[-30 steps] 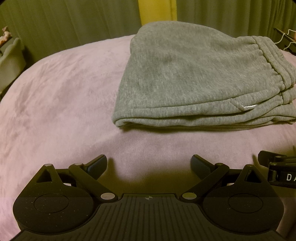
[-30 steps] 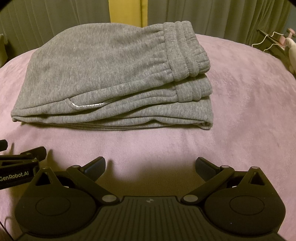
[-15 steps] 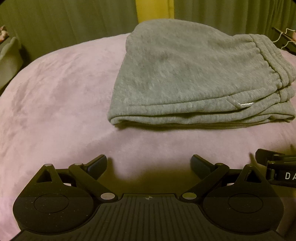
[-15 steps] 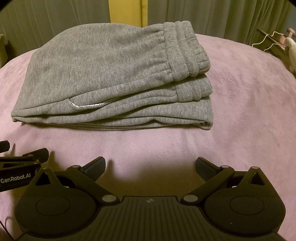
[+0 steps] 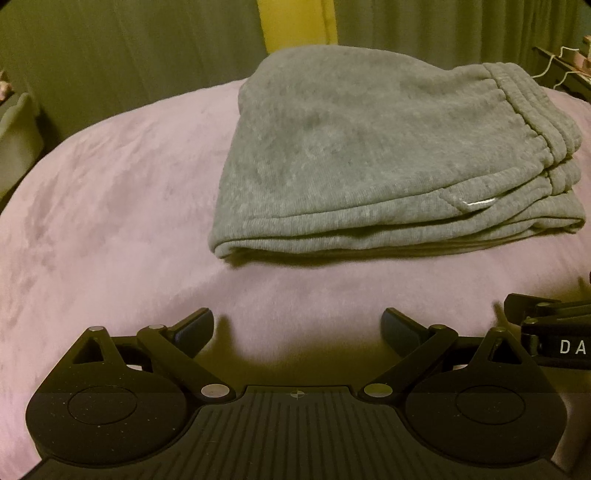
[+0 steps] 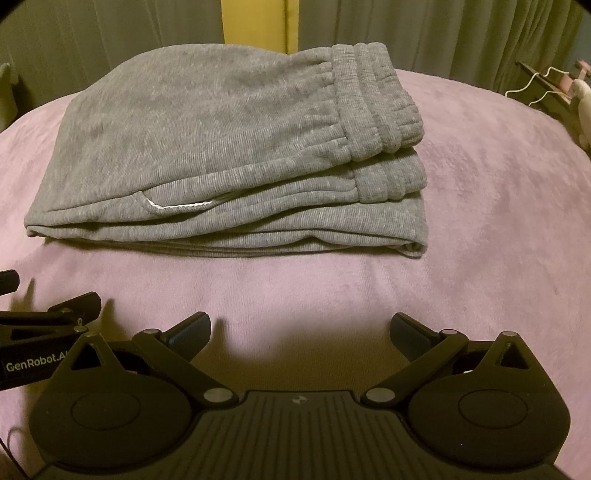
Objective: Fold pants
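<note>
L gripper [image 5: 297,325] is spread wide, holds nothing, fingers over bare blanket [image 5: 110,221] near its front edge, well short of the pants. R gripper [image 6: 301,328] just beside it, also wide apart and empty, touching no cloth. Pants [image 6: 229,147], grey, lie folded in a flat stack mid-blanket toward the back edge, waistband [image 6: 376,107] on the R end, fold on the L. Curtain [image 6: 424,29] behind. No containers clear enough to tell.

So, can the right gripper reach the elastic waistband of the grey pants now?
Probably yes. The right gripper is open and empty, and only bare pink blanket lies between it and the waistband.
</note>
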Action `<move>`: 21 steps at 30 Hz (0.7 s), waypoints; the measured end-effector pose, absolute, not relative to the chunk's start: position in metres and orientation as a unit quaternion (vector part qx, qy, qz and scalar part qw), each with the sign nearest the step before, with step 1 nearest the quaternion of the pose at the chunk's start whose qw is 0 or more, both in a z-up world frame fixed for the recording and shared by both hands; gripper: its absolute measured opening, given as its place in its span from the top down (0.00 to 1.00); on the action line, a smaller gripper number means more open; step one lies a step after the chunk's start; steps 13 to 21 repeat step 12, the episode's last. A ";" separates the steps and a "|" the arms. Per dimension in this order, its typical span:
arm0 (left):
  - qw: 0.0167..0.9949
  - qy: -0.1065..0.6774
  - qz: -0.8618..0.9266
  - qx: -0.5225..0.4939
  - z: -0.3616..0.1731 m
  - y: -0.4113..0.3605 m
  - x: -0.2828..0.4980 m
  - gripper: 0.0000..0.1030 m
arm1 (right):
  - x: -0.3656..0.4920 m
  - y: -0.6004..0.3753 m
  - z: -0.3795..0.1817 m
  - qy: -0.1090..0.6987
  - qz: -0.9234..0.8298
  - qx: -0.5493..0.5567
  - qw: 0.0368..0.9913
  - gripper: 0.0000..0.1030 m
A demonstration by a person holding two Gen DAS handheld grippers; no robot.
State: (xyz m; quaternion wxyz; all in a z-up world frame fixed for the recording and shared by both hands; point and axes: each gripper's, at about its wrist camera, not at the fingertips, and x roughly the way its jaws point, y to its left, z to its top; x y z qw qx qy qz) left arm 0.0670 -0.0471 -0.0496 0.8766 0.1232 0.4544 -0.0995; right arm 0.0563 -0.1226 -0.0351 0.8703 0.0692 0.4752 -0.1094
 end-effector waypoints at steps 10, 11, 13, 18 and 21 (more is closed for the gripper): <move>0.879 0.444 -0.103 0.138 -0.048 -0.051 0.064 0.03 | 0.057 -0.122 -0.034 0.477 -0.107 0.066 0.870 0.00; 0.878 0.445 -0.102 0.142 -0.048 -0.052 0.063 0.03 | 0.057 -0.122 -0.034 0.477 -0.107 0.066 0.870 0.00; 0.878 0.446 -0.102 0.144 -0.048 -0.052 0.063 0.03 | 0.057 -0.123 -0.034 0.477 -0.107 0.067 0.870 0.00; 0.878 0.446 -0.102 0.144 -0.048 -0.052 0.063 0.03 | 0.057 -0.123 -0.034 0.477 -0.107 0.067 0.870 0.00; 0.878 0.446 -0.102 0.144 -0.048 -0.052 0.063 0.03 | 0.057 -0.123 -0.034 0.477 -0.107 0.067 0.870 0.00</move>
